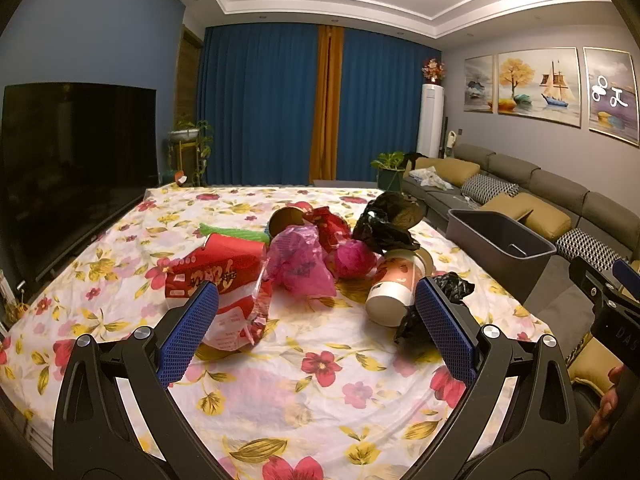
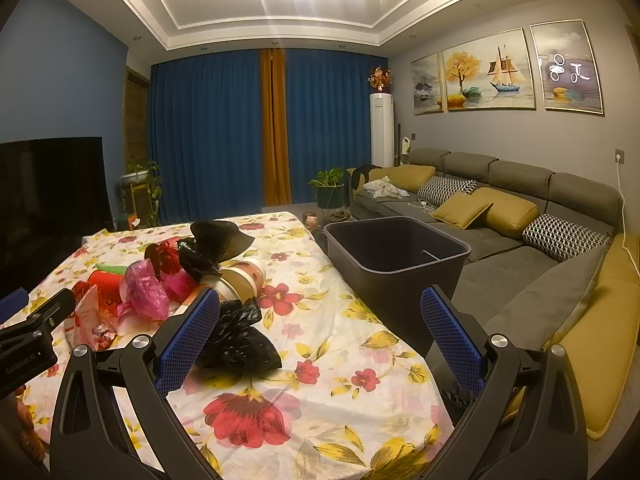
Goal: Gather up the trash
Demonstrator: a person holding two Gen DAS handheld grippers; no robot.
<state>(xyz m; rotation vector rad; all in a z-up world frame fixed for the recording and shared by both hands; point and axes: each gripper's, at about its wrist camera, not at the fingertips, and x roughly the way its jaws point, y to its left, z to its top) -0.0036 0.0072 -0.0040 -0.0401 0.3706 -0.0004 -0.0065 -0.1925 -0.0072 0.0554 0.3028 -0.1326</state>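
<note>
Both tongs, left (image 1: 316,316) and right (image 2: 320,320), spread empty above crinkled plastic trash (image 1: 300,260) on floral cloth (image 1: 280,400).

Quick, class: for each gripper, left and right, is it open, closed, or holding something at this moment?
Left gripper: open, holding nothing, above the floral tablecloth.
Right gripper: open, holding nothing; black plastic bag lies by its left finger.
</note>
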